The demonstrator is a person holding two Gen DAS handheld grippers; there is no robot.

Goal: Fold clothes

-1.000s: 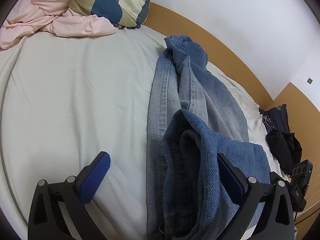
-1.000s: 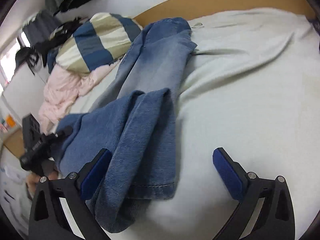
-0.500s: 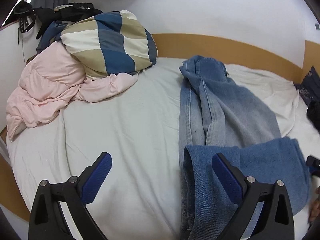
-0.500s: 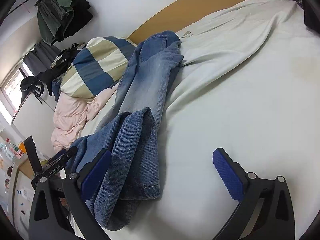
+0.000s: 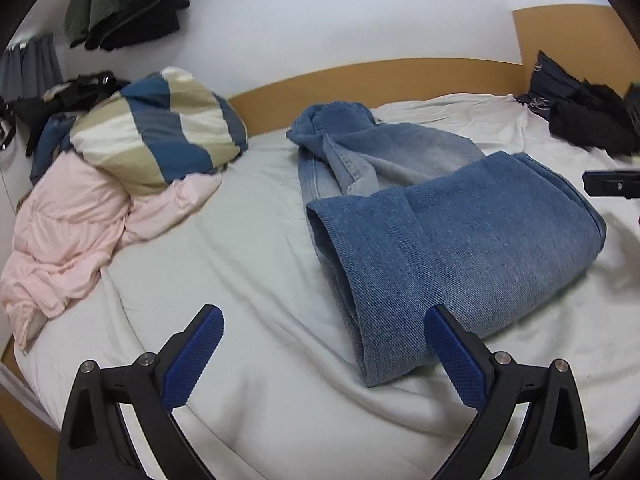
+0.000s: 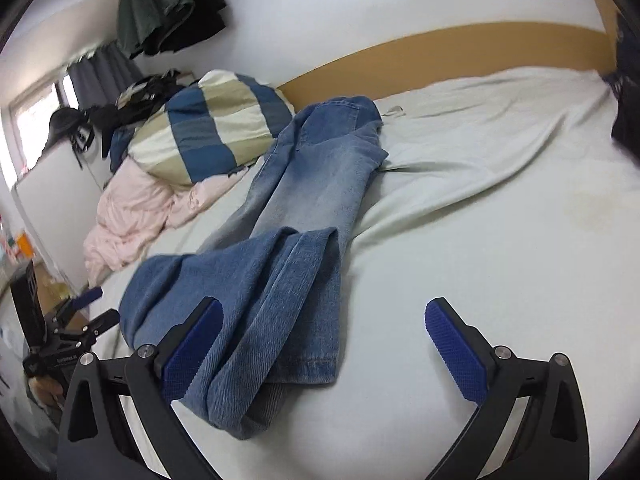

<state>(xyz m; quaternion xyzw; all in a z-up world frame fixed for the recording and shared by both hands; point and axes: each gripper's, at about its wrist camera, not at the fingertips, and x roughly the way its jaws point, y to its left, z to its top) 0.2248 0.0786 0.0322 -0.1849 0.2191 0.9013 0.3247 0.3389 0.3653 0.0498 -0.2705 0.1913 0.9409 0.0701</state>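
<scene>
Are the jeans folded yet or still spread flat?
Partly folded: the jeans have their darker leg end doubled back over the paler upper part, loose and uneven. Neither open gripper holds them.

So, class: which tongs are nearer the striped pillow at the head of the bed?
Left, probably. The left tongs hang open over bare sheet on the striped pillow side of the jeans; the right tongs, also open, sit over the jeans' far side.

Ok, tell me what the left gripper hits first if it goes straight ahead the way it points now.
Probably the bare white sheet. The open left gripper aims past the jeans, whose folded edge lies just inside its right finger and might brush it. Depth is hard to judge.
</scene>
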